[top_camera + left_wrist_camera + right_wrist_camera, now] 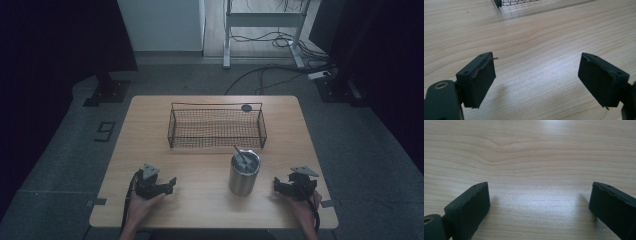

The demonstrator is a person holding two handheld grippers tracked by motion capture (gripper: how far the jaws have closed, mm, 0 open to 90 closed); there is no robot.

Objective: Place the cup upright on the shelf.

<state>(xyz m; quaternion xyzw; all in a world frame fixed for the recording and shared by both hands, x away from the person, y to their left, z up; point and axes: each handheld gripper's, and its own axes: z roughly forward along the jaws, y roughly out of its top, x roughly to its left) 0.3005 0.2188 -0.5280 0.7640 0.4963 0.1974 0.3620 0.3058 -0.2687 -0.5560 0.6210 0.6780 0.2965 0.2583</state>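
Looking down from the high view, the left gripper (159,186) and the right gripper (289,186) both rest low on the wooden tabletop (200,165), each held in a hand at the near edge. Between them, closer to the right gripper's fingers, a steel cup (244,173) stands upright, with a metal utensil (241,156) leaning inside it. Beyond the cup, well ahead of both pairs of fingers, lies a wire basket (217,127); it seems to have nothing inside. A small dark round thing (246,107) sits at its far rim; I cannot tell what it is. I judge that the work has not yet begun: nothing is gripped, and the cup is untouched. Reaching and grasping are all left to do.

In the left gripper view, the fingers (477,80) stand wide apart and hold nothing. Their pads are black, flat and a little worn at the edges. Ahead of them, to the upper left, a corner of the wire basket (509,2) appears, thin dark mesh.

In the right gripper view, the fingers (470,206) are also spread wide, with only pale wood between them. The tabletop (529,157) is smooth, with wavy grain and a soft shine. The cup looks brushed, cylindrical and hard, so it may slip.
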